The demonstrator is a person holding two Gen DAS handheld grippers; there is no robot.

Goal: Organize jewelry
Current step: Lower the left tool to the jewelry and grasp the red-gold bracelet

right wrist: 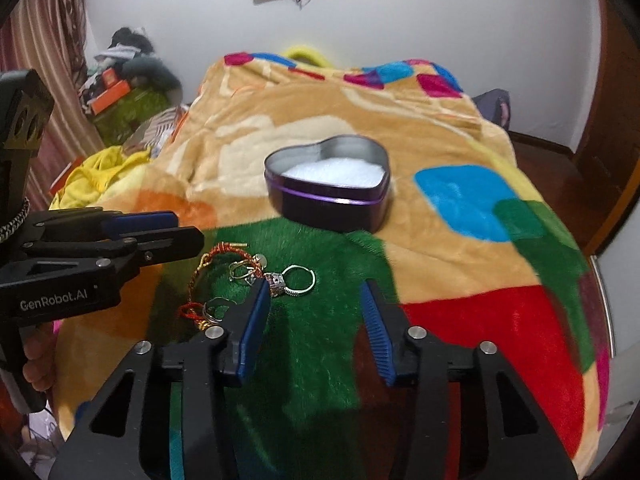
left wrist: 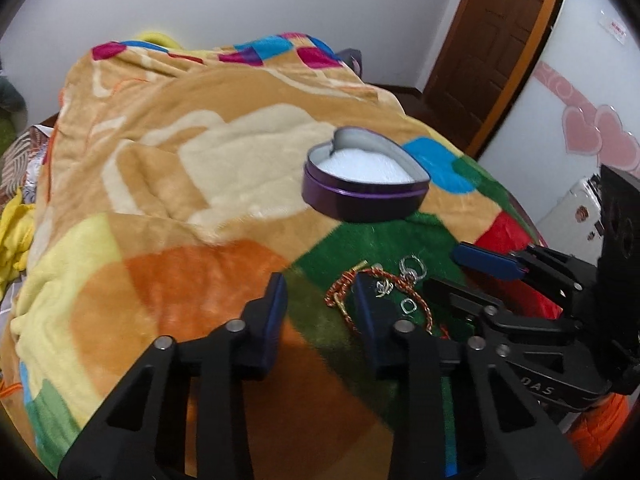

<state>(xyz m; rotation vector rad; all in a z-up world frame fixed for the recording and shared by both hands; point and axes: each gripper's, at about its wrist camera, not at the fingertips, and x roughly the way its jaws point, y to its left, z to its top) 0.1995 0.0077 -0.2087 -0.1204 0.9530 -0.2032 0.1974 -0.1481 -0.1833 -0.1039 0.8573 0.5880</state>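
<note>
1. Blanket (right wrist: pixel 460 216): thick, soft pile over the whole bed. It gives under pressure, so small items sink a little into the nap and the fingertips will have to press into it to get under anything.
2. Tin (right wrist: pixel 332 200): heart-shaped, purple, lid off, white padding inside, sitting far of the jewelry near the middle of the blanket. Looks like thin metal, light and stiff with smooth sides; likely to slide or tip on the plush if knocked. Best gripped across a side wall, though it probably need not move.
3. Bracelet (right wrist: pixel 200 280): red-and-gold braided cord on the green patch, near-left of the tin, looped around the smaller pieces. Limp and light; it will droop when lifted and could drag rings along. Pinch a single strand where it lies apart from them.
4. Rings (right wrist: pixel 300 280): thin metal hoops lying flat just beside the bracelet, one with a stone. Hard, slippery, tiny; pinch across the band, squarely.
5. Right gripper (right wrist: pixel 316 320): spread wide, holding nothing, hovering just near of the rings.
6. Left gripper (left wrist: pixel 320 304): spread wide, empty, its right finger over the bracelet.
</note>
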